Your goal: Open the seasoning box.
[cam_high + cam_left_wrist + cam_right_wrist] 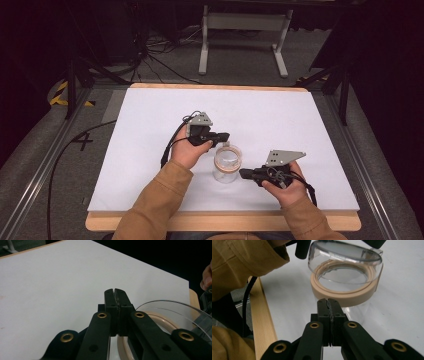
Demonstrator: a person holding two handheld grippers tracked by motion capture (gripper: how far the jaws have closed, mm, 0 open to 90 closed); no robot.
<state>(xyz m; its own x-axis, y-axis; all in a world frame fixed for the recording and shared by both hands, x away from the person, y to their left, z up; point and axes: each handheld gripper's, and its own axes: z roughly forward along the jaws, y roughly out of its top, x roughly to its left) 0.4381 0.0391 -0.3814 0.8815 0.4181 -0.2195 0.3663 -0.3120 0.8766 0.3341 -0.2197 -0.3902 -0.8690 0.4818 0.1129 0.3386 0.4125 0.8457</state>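
1. The white worktop (280, 120) carries our work; the clear jar (226, 170) stands on it near the front edge, between our two hands.
2. The jar (352, 307) is see-through, with a tan collar (344, 293) round its mouth. We judge it light, stiff and smooth-walled, so it may slide or tip if pushed from one side.
3. A clear lid (344, 253) sits tilted over the collar, not seated flat. It looks thin and slippery.
4. Our left tool (223, 135) hangs just over the jar's far rim, jaws pressed together on nothing.
5. Our right tool (243, 173) lies beside the jar's wall, jaws likewise closed and empty.
6. We would take hold at the collar, the firmest and least slick part, and steady the wall with the other tool.
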